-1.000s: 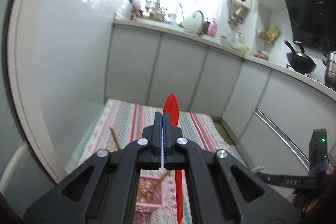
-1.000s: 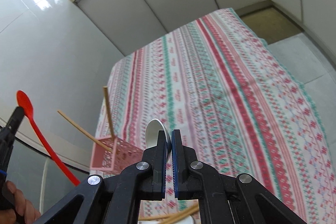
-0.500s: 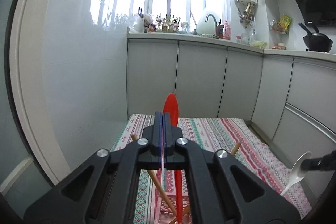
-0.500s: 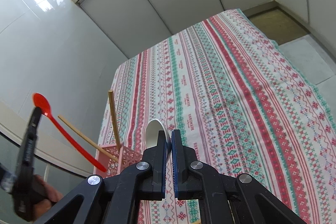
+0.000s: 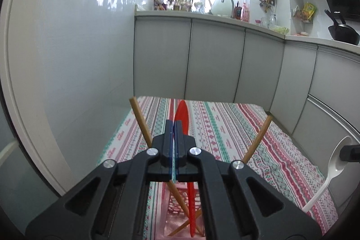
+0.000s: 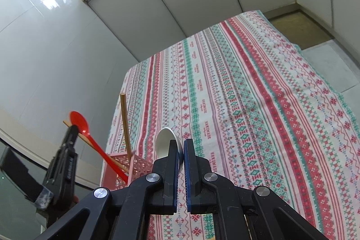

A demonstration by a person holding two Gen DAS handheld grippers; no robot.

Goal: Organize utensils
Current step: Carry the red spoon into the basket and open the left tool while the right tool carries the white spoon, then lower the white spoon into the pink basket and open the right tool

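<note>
My left gripper is shut on a red spoon, bowl up; its handle reaches down into a pink lattice holder that holds two wooden chopsticks. In the right wrist view the left gripper holds the red spoon over the pink holder at the table's left edge. My right gripper is shut on a white spoon, bowl up, above the patterned tablecloth. The white spoon also shows at the right of the left wrist view.
Grey kitchen cabinets stand beyond the table, with a cluttered counter and sink above. A glossy white wall runs along the table's left side. Bare floor lies to the right of the table.
The left gripper has lowered and tilted the red spoon so its handle now sits inside the pink holder. The right gripper with the white spoon has stayed about where it was.
</note>
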